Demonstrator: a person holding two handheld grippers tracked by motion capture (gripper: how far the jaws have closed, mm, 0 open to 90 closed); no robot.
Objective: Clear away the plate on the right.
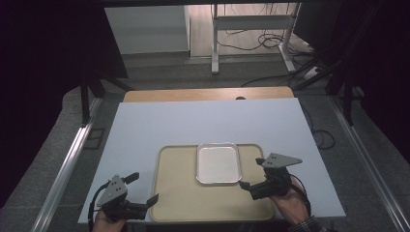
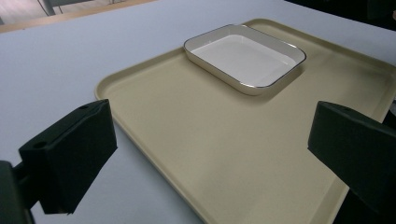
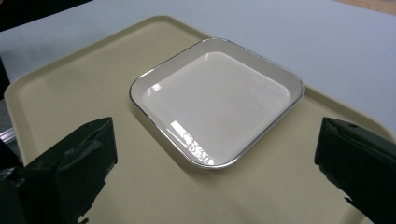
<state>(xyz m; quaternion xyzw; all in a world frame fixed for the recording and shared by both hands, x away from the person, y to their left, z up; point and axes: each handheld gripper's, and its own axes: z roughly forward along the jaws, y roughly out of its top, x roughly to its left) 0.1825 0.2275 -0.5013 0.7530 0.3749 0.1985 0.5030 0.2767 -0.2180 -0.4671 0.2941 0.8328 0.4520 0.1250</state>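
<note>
A beige tray [image 1: 179, 193] lies on the white tabletop [image 1: 193, 121] near the front edge. On its far right part rests an empty white rectangular dish [image 1: 218, 163] with a thin dark rim. My left gripper [image 1: 146, 187] hovers at the tray's near left corner, jaws wide apart and nothing between them. My right gripper [image 1: 250, 172] sits just right of the dish, open and empty. In the left gripper view the tray [image 2: 224, 154] spreads between the jaws, with the dish [image 2: 245, 58] farther off. In the right gripper view the dish [image 3: 219, 102] lies ahead of the spread jaws.
A wooden strip [image 1: 208, 93] borders the table's far edge. Behind it stand a metal desk frame [image 1: 251, 29] and loose cables [image 1: 270, 41] on the floor. Metal rails [image 1: 63, 169] run along both sides of the table.
</note>
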